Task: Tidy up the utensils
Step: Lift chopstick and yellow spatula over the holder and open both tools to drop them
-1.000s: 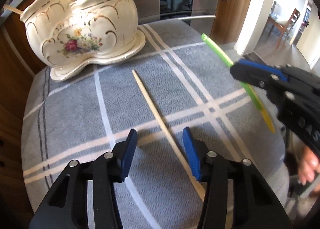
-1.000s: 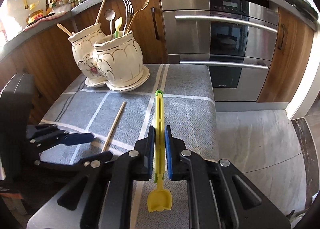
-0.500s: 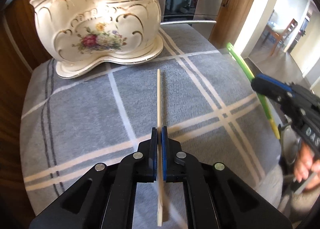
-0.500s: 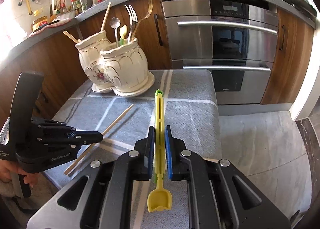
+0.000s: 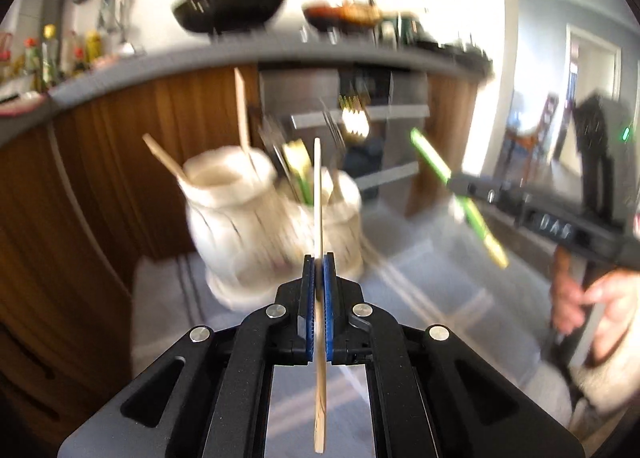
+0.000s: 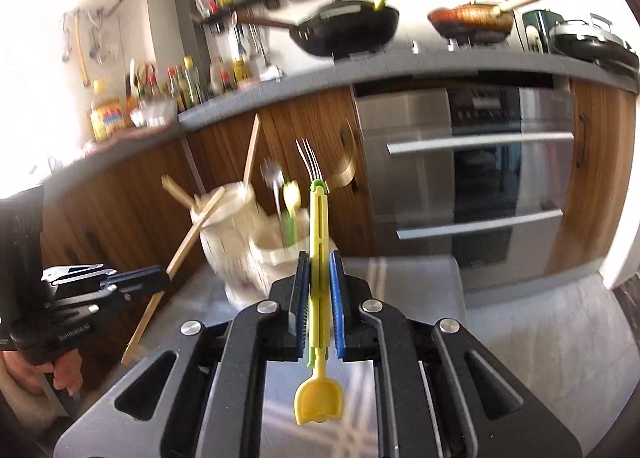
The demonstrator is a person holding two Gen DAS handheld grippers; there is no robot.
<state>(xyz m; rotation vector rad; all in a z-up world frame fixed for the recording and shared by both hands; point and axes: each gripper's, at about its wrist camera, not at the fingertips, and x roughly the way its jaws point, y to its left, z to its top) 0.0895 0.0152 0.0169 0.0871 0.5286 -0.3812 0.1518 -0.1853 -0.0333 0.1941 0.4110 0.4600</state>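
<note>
My left gripper [image 5: 319, 270] is shut on a wooden chopstick [image 5: 318, 193], which it holds lifted off the cloth with its tip toward the white ceramic utensil holder [image 5: 240, 217]. My right gripper [image 6: 319, 270] is shut on a yellow and green plastic spoon [image 6: 319, 225], bowl end toward the camera. The holder [image 6: 232, 250] stands ahead on the grey checked cloth [image 6: 408, 270] with forks, a spoon and other chopsticks in it. In the right wrist view the left gripper [image 6: 160, 278] appears at the left with its chopstick [image 6: 176, 258] slanting up toward the holder. Both views are motion-blurred.
Behind the holder runs a wooden cabinet front [image 6: 100, 217] and a steel oven [image 6: 472, 177]. Pans [image 6: 348, 29] and bottles [image 6: 188, 81] sit on the grey counter above. A person's hand [image 5: 588, 298] holds the right gripper's handle. Tiled floor [image 6: 540, 318] lies right of the cloth.
My left gripper shut on the chopstick that lay on the cloth and lifted it, tilting up toward the holder. The right gripper rose with the plastic spoon still in it.
</note>
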